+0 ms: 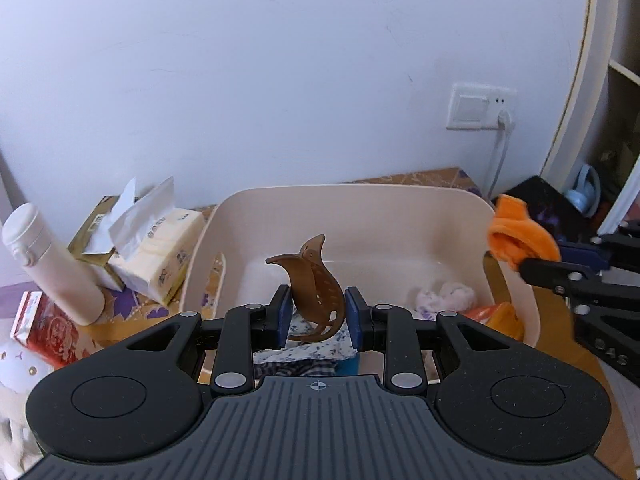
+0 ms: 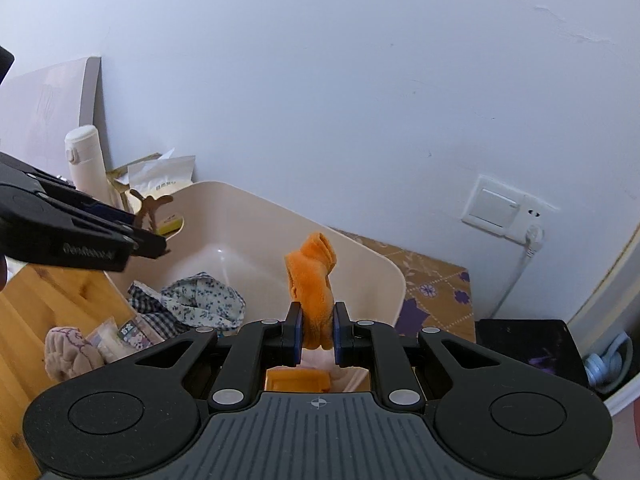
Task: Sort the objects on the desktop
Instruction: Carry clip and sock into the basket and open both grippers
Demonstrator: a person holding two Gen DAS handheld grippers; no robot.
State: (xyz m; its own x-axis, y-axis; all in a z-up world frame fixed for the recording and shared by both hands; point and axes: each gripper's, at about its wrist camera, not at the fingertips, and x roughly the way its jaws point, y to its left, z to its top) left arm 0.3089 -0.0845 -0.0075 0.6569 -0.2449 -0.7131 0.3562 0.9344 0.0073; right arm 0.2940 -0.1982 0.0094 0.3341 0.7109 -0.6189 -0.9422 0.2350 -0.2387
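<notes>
Brown plastic hair claw (image 1: 316, 292): clamped between the blue pads of the left gripper (image 1: 318, 314), held upright over the near part of the cream plastic bin (image 1: 400, 196).

Orange fleece cloth (image 2: 312, 288): pinched between the pads of the right gripper (image 2: 318, 334), bunched and standing up above the bin's near rim, towards its right side.

Bin contents: floral fabric (image 2: 204, 300) lying over checked fabric (image 2: 148, 300); a pale purple-patterned soft item (image 1: 444, 298) against the right wall; an orange object (image 1: 500, 318) below it, kind unclear.

Left of the bin: tissue pack (image 1: 160, 252) with a sheet pulled up, a gold-coloured box (image 1: 94, 236) behind it, white flask (image 1: 52, 264) leaning, red packet (image 1: 44, 328).

Behind the bin: white wall with a switch-and-socket plate (image 1: 480, 108), a white plug and cable (image 1: 502, 148) running down from it.

Under the bin: patterned brown and purple tablecloth (image 2: 436, 292).
</notes>
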